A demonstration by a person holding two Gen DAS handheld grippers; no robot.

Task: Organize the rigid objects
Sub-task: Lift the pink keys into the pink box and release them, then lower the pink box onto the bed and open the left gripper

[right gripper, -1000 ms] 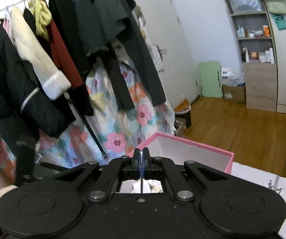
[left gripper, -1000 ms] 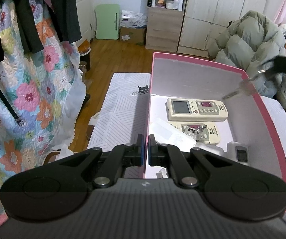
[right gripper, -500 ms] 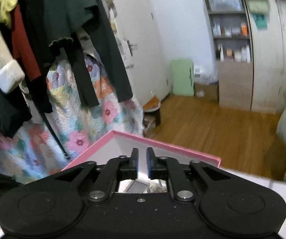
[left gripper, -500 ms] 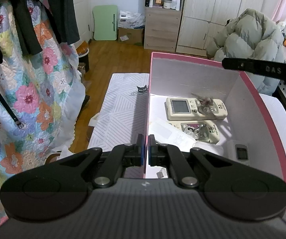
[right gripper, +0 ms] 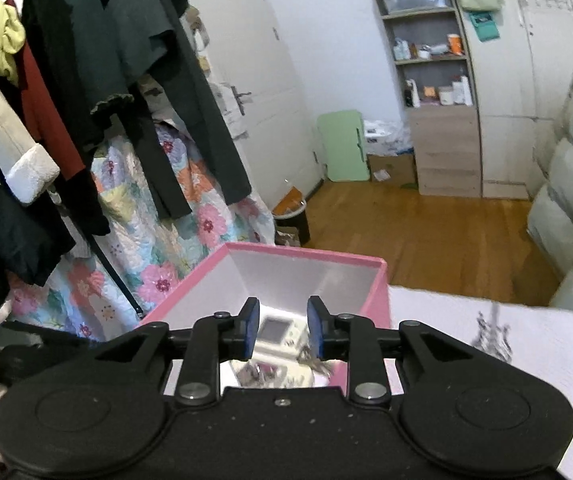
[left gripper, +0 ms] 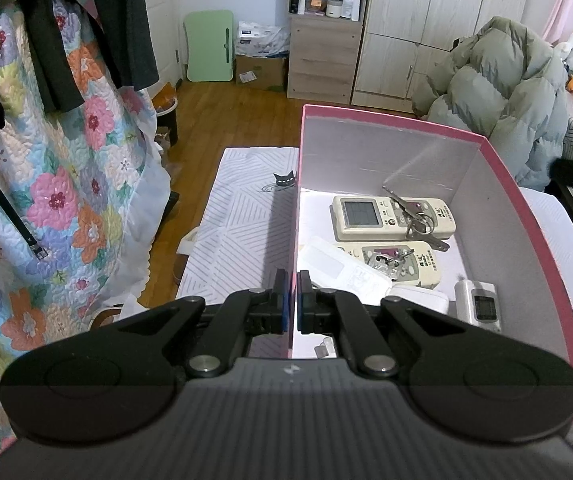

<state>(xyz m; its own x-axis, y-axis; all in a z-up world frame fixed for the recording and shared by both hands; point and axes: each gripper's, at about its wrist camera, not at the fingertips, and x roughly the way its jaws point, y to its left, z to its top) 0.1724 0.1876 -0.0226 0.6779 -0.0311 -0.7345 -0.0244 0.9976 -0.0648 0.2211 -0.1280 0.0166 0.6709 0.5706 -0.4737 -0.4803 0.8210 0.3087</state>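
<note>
A pink box (left gripper: 526, 216) with white inside stands on the bed. My left gripper (left gripper: 293, 304) is shut on the box's left wall, near its front corner. Inside lie two cream remotes, the upper remote (left gripper: 366, 220) and the lower remote (left gripper: 418, 268). A bunch of keys (left gripper: 414, 218) rests on the upper remote. A small white device (left gripper: 480, 306) and a flat white item (left gripper: 334, 268) lie nearer me. In the right wrist view my right gripper (right gripper: 281, 326) hovers over the box (right gripper: 306, 250), its jaws opening with nothing between them.
Another blurred bunch of keys (right gripper: 490, 328) lies on the white bed cover right of the box. A floral quilt (left gripper: 58, 200) and hanging coats (right gripper: 126, 80) fill the left. A grey padded jacket (left gripper: 506, 92) is heaped behind the box. Wood floor, shelves and wardrobe lie beyond.
The keys left my right gripper and landed on the upper remote in the box. The right gripper went from shut to open and drew back to the right. The left gripper held still.
</note>
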